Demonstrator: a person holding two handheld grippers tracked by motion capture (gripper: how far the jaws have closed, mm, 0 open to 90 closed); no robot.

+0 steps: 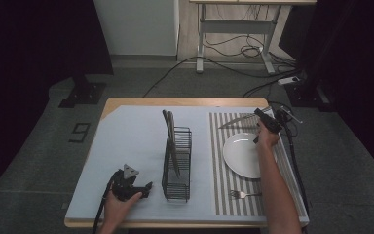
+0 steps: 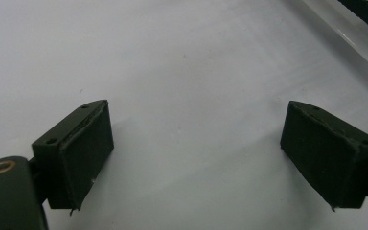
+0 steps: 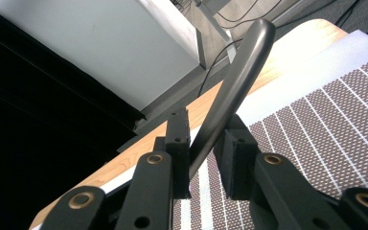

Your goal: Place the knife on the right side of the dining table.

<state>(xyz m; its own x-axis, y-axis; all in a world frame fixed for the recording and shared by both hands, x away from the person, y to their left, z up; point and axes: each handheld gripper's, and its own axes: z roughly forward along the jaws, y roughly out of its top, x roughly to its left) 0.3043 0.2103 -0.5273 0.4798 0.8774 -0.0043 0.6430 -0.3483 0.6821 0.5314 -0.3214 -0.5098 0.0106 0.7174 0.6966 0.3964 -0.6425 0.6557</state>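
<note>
High view: the right gripper (image 1: 269,122) sits upper right of frame, at the far edge of the striped placemat (image 1: 221,161), just beyond the white plate (image 1: 241,156). It grips a knife (image 1: 237,121) whose blade runs left over the mat. The right forearm reaches up from the bottom edge, wrist bent slightly left. The left gripper (image 1: 146,187) rests lower left on the blue table cover (image 1: 126,136), just beside the wire rack (image 1: 177,165); hand wrapped around its body from below. A fork (image 1: 243,194) lies on the mat, lower right.

Left gripper view: jaws spread wide apart, nothing btwn them, low over bare cover.

Right gripper view: jaws clenched on the knife's dark handle (image 3: 230,96), which rises to upper centre, curved and tilted.

Handling (judgement): knife is rigid metal, moderate wt, smooth handle, so prone to pivot in the pads. Grip looks near the handle mid-length; hold close to the balance pt. Keep the blade clear of the plate, which is fragile.
</note>
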